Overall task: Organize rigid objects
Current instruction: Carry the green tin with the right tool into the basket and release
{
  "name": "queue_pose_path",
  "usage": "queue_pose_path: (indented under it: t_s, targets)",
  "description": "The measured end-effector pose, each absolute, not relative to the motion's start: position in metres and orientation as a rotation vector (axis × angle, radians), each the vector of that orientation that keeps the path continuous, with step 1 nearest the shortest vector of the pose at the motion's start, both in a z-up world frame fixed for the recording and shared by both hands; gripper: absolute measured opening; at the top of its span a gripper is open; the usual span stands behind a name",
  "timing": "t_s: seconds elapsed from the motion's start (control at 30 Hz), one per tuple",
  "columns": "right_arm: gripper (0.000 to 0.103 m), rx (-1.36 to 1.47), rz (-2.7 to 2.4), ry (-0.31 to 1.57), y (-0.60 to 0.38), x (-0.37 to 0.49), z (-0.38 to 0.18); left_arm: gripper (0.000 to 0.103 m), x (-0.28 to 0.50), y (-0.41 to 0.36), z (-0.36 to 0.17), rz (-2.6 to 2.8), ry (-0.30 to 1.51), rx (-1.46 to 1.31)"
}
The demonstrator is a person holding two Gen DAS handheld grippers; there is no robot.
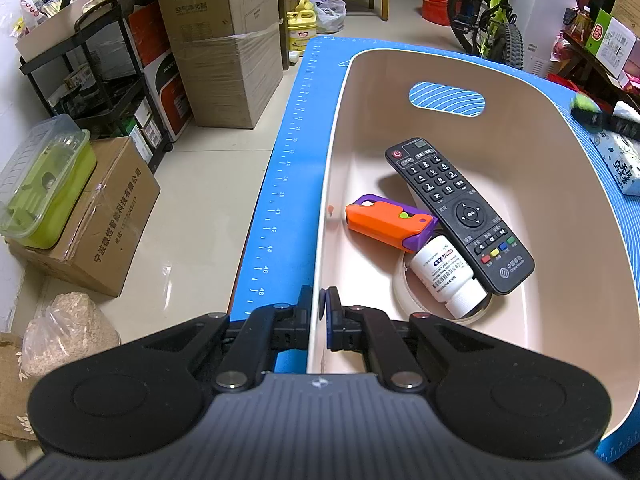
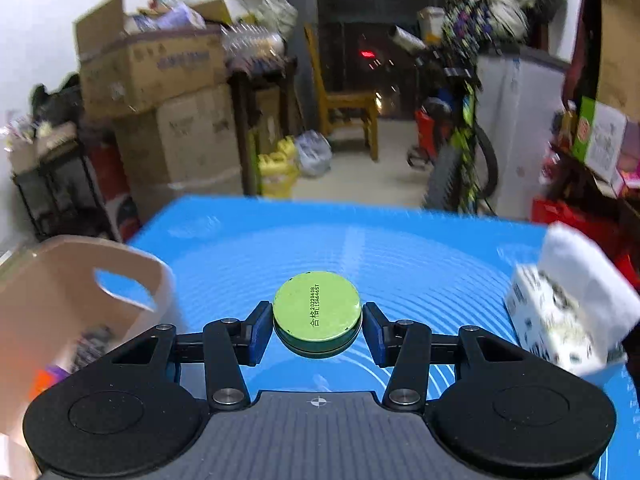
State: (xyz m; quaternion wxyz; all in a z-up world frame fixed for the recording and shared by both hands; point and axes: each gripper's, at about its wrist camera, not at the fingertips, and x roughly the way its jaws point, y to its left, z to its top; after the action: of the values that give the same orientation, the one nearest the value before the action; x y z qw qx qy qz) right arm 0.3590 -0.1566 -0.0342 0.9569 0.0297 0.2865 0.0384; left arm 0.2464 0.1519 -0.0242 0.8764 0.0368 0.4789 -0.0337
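A beige plastic bin [image 1: 528, 216] stands on the blue mat [image 1: 288, 152]. In it lie a black remote control [image 1: 460, 212], an orange and purple box-shaped toy [image 1: 388, 222] and a white pill bottle [image 1: 448, 276]. My left gripper [image 1: 319, 308] is shut on the bin's near left rim. My right gripper [image 2: 318, 326] is shut on a round green tin [image 2: 318, 308], held above the mat [image 2: 360, 248], with the bin [image 2: 60, 304] to its left. The right gripper also shows, blurred, at the far right of the left wrist view [image 1: 592, 114].
A white tissue pack [image 2: 568, 312] lies on the mat at the right; it also shows in the left wrist view [image 1: 622, 160]. Cardboard boxes [image 1: 224, 48], a black shelf cart [image 1: 92, 80], a bicycle [image 1: 492, 8] and a wooden chair [image 2: 348, 108] stand around the table.
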Motion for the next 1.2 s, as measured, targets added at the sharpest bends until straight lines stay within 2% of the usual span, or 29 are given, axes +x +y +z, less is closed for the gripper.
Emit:
queue_pose_path:
  t_s: [0.2, 0.4, 0.73, 1.2]
  targets:
    - [0.054, 0.019, 0.205, 0.529, -0.111, 0.345, 0.005, 0.008, 0.247, 0.152, -0.024, -0.071, 1.000, 0.076]
    - [0.054, -0.062, 0.342, 0.594, -0.053, 0.336, 0.014, 0.008, 0.247, 0.153, -0.024, -0.070, 1.000, 0.078]
    - [0.054, -0.257, 0.463, 0.771, 0.033, 0.332, -0.016, 0.008, 0.246, 0.155, -0.023, -0.072, 1.000, 0.078]
    - [0.054, -0.284, 0.417, 0.985, 0.041, 0.350, -0.043, 0.007, 0.247, 0.153, -0.022, -0.072, 0.998, 0.082]
